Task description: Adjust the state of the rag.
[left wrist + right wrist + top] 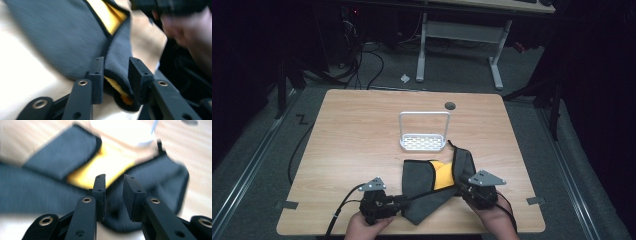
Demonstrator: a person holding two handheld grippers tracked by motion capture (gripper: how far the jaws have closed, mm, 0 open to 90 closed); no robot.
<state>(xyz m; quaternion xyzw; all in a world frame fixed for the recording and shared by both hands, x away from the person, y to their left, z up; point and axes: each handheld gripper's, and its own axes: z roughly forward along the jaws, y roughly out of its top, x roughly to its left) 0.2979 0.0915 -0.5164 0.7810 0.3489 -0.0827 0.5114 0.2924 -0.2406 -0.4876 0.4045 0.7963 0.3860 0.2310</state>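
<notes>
A grey cloth (418, 184) with a yellow lining (440, 176) lies folded near the table's front edge. My left gripper (404, 202) is at the cloth's front left corner. In the left gripper view its jaws (116, 67) are shut on an upright fold of the grey cloth (62, 37), and the yellow lining peeks out below. My right gripper (460, 187) is at the cloth's right side. In the right gripper view it (113, 182) stands open just over the grey cloth (57, 152), with a gap between the pads.
A white stand (424, 142) with a perforated base and an arched handle sits just behind the cloth, mid-table; it is the blurred white shape (122, 132) in the right gripper view. A dark round grommet (450, 105) sits near the wooden table's (362, 130) far edge.
</notes>
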